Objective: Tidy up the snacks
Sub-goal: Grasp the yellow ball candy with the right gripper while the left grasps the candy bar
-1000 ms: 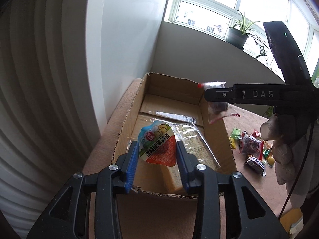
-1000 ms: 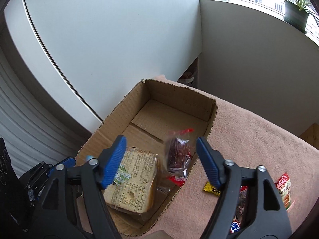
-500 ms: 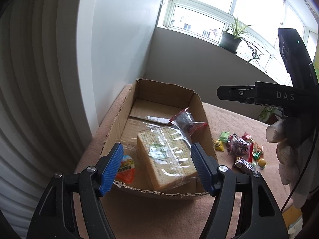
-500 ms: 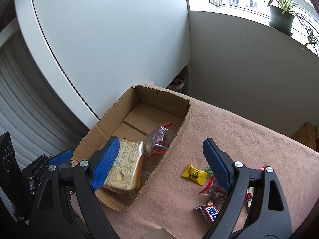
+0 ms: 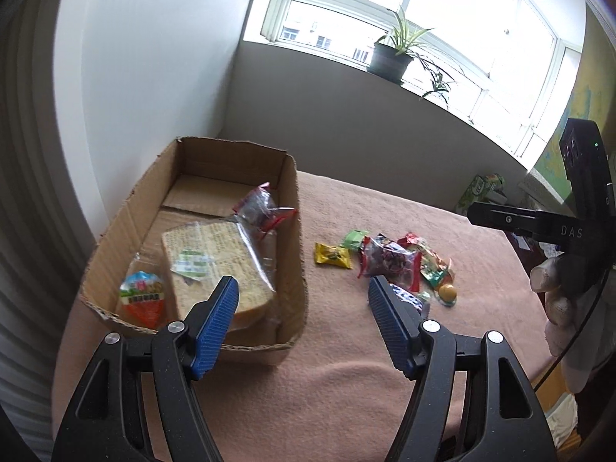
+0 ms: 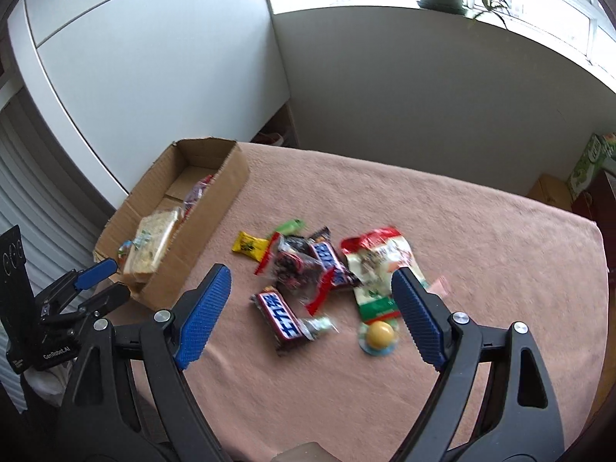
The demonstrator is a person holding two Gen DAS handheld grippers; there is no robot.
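Because both tools are empty, we are holding the left gripper [image 5: 302, 302] and the right gripper [image 6: 312, 304] wide open, ready for a new snack. The snack pile [image 6: 323, 269] is lying at 12 o'clock of the right gripper, while the cardboard box [image 5: 296, 231] with the bread [image 5: 215, 254] is waiting at 10 o'clock.

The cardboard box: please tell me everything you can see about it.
The cardboard box is brown corrugated card, open on top, its rim torn and ragged. It sits on the pink cloth near the white wall. Inside lie a wrapped sliced loaf, a small clear bag with red edges and a colourful round pack. No gripper touches it.
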